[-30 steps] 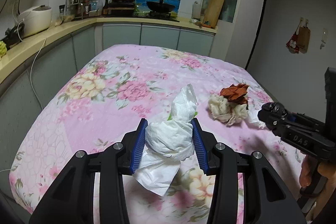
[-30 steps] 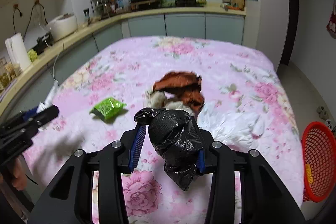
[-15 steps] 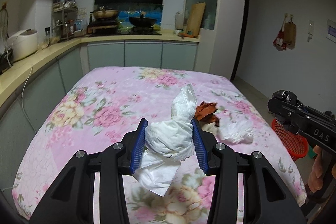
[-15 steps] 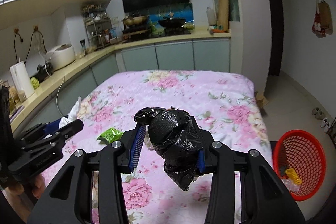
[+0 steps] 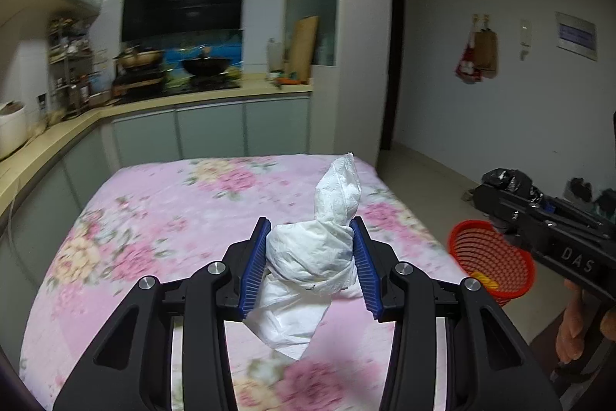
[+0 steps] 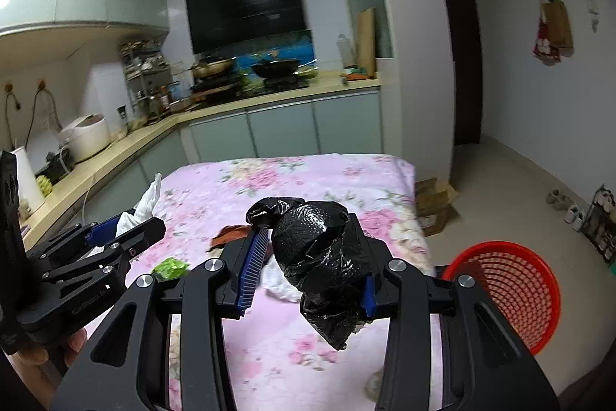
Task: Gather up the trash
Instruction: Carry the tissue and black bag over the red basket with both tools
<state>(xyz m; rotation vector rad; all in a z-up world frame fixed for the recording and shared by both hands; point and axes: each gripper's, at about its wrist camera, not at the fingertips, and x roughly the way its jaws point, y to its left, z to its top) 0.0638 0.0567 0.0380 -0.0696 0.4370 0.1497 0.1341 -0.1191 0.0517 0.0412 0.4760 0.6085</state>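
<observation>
My left gripper [image 5: 310,260] is shut on a crumpled white tissue wad [image 5: 312,257], held above the pink floral tablecloth [image 5: 154,218]. My right gripper [image 6: 312,264] is shut on a knotted black plastic bag [image 6: 323,257], also lifted over the table. A red mesh basket [image 6: 512,291] stands on the floor to the right of the table; in the left wrist view the red basket [image 5: 489,260] shows behind the right gripper [image 5: 496,195]. On the cloth lie a green wrapper [image 6: 169,266], a brown scrap [image 6: 231,234] and white tissue [image 6: 277,280], partly hidden by the bag.
A kitchen counter [image 6: 115,145] with a rice cooker [image 6: 86,137] runs along the left and back. A cardboard box [image 6: 435,203] sits on the floor beyond the table's right edge. Shoes [image 6: 569,210] line the right wall. A hand [image 5: 573,326] holds the right gripper's handle.
Both grippers rose and swung to the right with their loads. The red basket has come into view on the right, and the trash on the cloth has slipped low behind the held items.
</observation>
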